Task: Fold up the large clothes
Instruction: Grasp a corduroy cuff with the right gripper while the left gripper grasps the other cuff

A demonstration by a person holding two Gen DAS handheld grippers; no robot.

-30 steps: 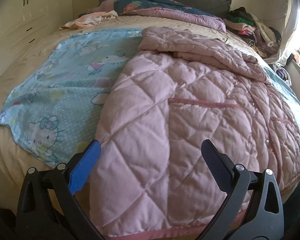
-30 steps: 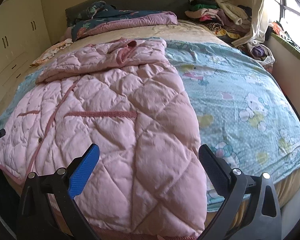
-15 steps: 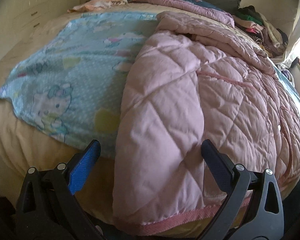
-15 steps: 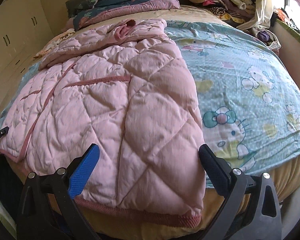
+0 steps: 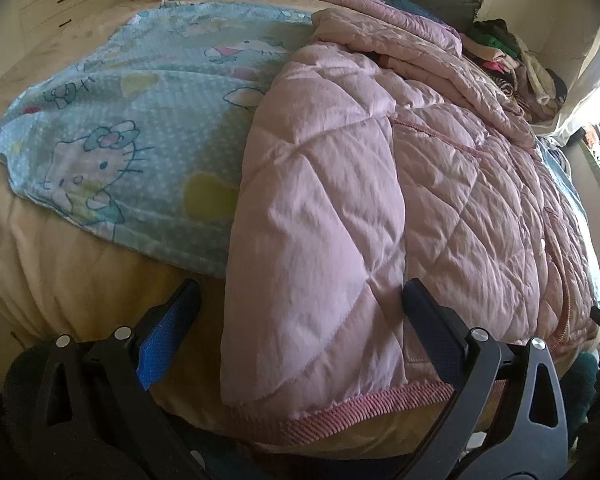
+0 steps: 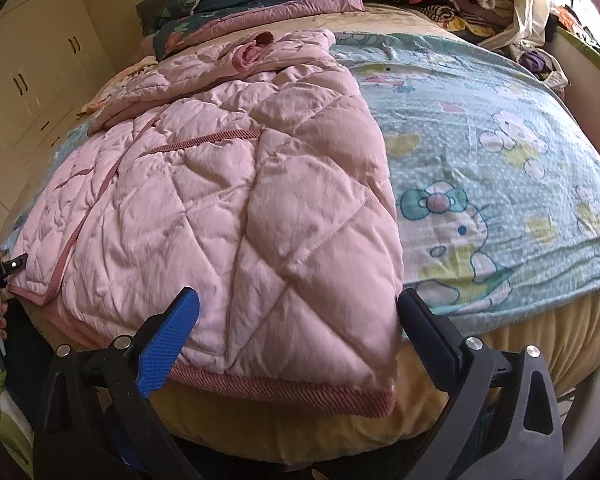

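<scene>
Nearest, the left gripper [image 5: 300,336] and right gripper [image 6: 298,334] hang spread wide, empty, each straddling a hem corner [image 6: 380,398] of the pink quilted coat [image 6: 228,208], likely lining up a grab. Beyond, the coat lies flat on the cartoon sheet [image 6: 500,152], sleeves folded across its top, presumably ready for folding upward.

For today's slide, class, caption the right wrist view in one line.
Open right gripper faces the ribbed hem of a pink quilted coat spread on a cartoon-cat sheet.
</scene>
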